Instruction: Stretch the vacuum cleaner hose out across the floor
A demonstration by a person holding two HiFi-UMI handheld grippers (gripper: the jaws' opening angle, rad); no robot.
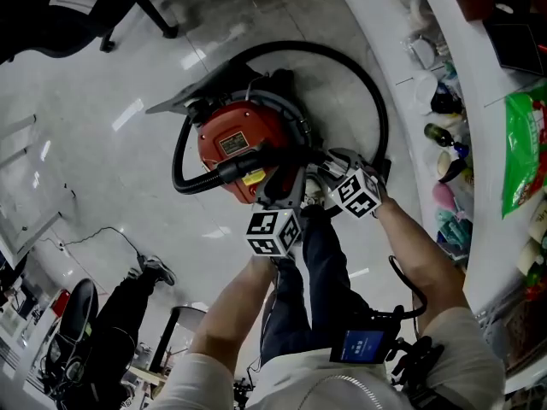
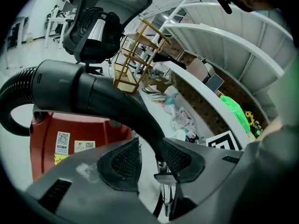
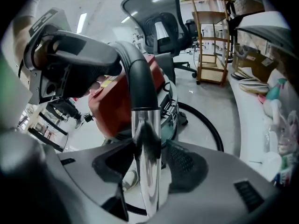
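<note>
A red vacuum cleaner point(image 1: 235, 148) stands on the pale floor, and its black ribbed hose point(image 1: 367, 92) loops round behind it. The hose's black bent handle point(image 2: 107, 99) runs between the jaws of my left gripper point(image 2: 150, 160), which is open, with a gap at the left pad. A chrome tube point(image 3: 145, 143) continues from the handle and passes between the jaws of my right gripper point(image 3: 150, 160), also open. In the head view both grippers, the left gripper point(image 1: 286, 182) and the right gripper point(image 1: 329, 165), sit side by side just in front of the red body.
A white curved counter point(image 1: 444, 101) with bottles and a green bag point(image 1: 523, 152) runs along the right. An office chair point(image 1: 94, 7) stands at the far left, a wooden rack point(image 3: 212, 36) farther back. Another person's legs point(image 1: 128, 297) show at the lower left.
</note>
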